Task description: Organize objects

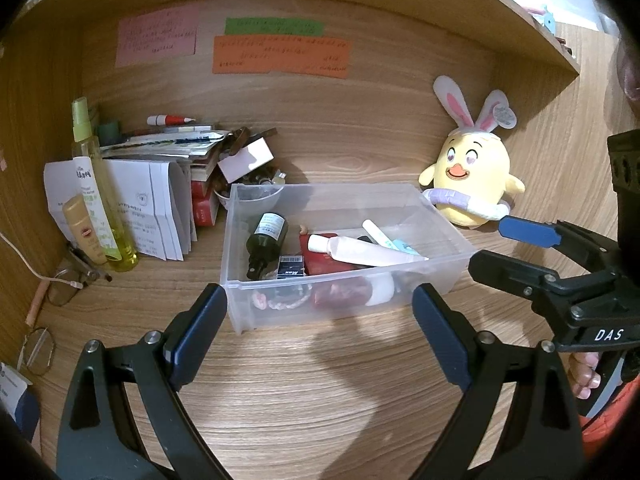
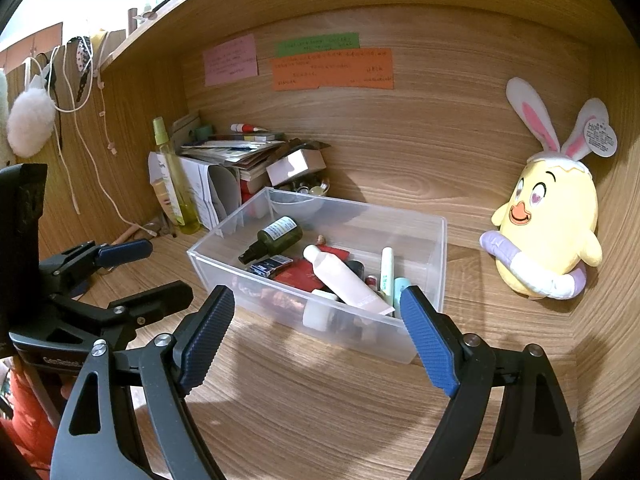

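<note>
Just then, both sets of tongs hovered over the wood-grain counter [image 1: 320, 400], near the front of a clear plastic rectangular bin [image 1: 440, 216]. The left tongs [image 1: 320, 332] stood spread wide and held nothing, their dark blue pads flanking the bin's near wall without touching it. The right tongs [image 2: 316, 336] were likewise gaping and empty, just short of the bin's near right corner.

Inside the bin lay a dark green glass bottle with a white label [image 1: 266, 240] toward the left, a small black box printed "Max" [image 1: 291, 267] beside it, a pale pink squeeze tube with a white cap [image 1: 360, 249] slanting across a red packet [image 1: 320, 266], and a slim white stick [image 1: 378, 234] farther right.

Beyond the bin on the right, a yellow plush chick with pink-lined bunny ears [image 1: 472, 168] sat against the wooden back wall. At the far left stood a tall yellow-green spray bottle [image 1: 100, 192], next to folded white papers [image 1: 160, 208] and a messy stack of books [image 1: 180, 148]. Pink, green and orange paper notes [image 1: 280, 54] were stuck on the wall above.
</note>
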